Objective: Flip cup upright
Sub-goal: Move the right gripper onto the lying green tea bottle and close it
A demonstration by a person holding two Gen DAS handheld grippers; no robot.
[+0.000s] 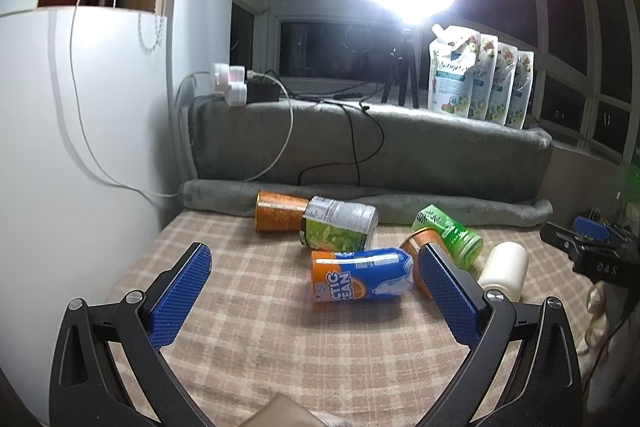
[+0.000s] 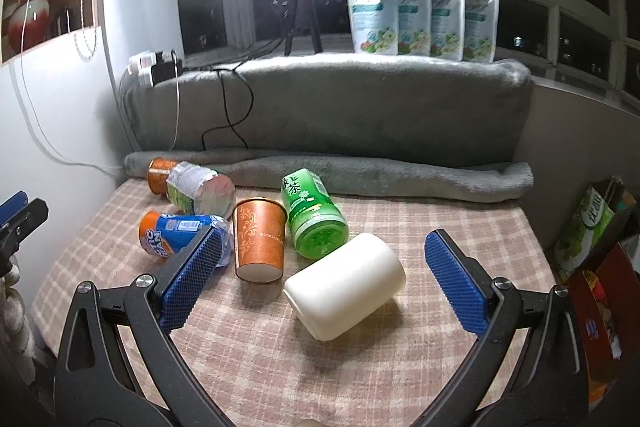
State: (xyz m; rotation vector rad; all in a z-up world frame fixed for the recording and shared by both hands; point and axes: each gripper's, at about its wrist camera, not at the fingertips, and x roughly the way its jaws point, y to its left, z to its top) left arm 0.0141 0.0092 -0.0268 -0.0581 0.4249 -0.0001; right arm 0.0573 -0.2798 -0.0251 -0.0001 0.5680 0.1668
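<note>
An orange paper cup lies tipped on the checked cloth, its base toward me; in the left wrist view it is partly hidden behind my left gripper's right finger. A white cup lies on its side just ahead of my right gripper, between its spread fingers; it also shows in the left wrist view. My left gripper is open and empty, above the cloth in front of a blue-and-orange can.
Other cans lie on the cloth: a green one, a silver-green one, an orange one. A rolled grey blanket lines the back. A white wall stands left; boxes stand right.
</note>
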